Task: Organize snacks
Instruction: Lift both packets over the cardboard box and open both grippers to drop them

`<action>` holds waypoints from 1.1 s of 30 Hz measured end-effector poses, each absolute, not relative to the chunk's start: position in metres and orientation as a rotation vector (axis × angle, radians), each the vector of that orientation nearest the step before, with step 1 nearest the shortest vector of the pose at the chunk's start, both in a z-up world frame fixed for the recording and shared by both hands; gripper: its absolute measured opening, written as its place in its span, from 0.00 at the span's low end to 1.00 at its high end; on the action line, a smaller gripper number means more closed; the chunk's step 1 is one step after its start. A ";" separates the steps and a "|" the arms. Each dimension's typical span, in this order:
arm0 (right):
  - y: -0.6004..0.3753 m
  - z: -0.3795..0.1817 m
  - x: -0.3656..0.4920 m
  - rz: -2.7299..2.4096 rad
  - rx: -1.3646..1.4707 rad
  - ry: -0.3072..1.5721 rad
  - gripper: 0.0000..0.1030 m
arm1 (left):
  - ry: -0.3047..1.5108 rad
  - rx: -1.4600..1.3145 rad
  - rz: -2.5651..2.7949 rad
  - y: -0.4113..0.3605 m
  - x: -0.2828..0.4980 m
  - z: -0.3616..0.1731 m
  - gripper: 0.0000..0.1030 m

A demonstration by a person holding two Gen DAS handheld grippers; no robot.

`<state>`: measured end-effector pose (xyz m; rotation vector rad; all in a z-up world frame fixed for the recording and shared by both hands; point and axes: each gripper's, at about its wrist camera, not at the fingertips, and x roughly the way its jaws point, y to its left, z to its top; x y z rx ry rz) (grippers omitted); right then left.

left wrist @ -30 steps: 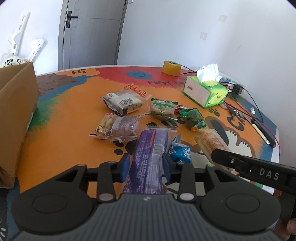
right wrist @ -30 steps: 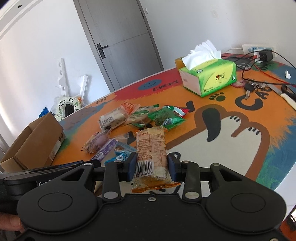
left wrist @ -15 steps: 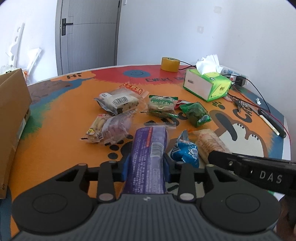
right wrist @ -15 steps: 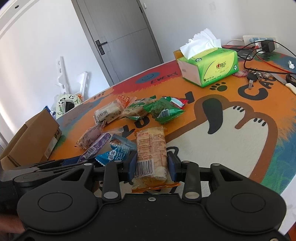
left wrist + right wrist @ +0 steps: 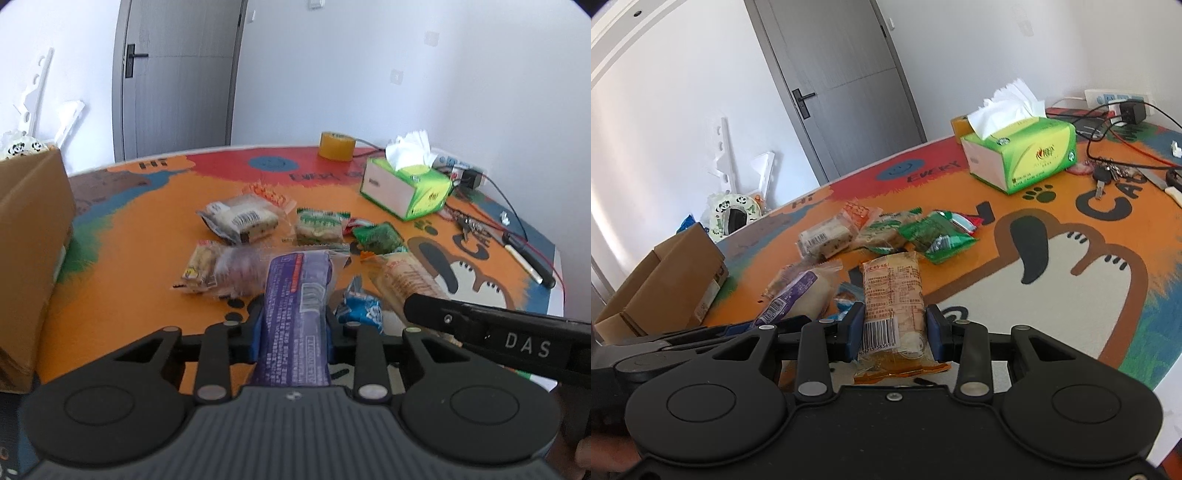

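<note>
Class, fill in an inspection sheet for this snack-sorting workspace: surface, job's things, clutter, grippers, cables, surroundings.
Surface: round table with a colourful cartoon cover.
Job's things: loose snack packets near the table's middle; purple packet and orange-ended packet in the grippers; open cardboard box on the table's left edge.
Clutter: green tissue box, tape roll, keys.
Grippers: left gripper has just been closing, pads on the purple packet; right gripper shut on the orange-ended packet.
Cables: red and black cables run to a wall plug.
Surroundings: grey door, white walls.
</note>
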<state>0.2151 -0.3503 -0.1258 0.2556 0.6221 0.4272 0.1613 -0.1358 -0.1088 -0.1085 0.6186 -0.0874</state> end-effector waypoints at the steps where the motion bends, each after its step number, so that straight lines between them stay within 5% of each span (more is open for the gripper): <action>1: -0.349 -0.123 0.214 0.431 0.254 0.616 0.35 | 0.611 -0.108 -0.087 -0.135 0.160 -0.106 0.28; 33: -0.234 -0.047 0.200 0.666 0.219 0.483 0.35 | 0.375 -0.168 0.109 -0.025 0.103 -0.019 0.28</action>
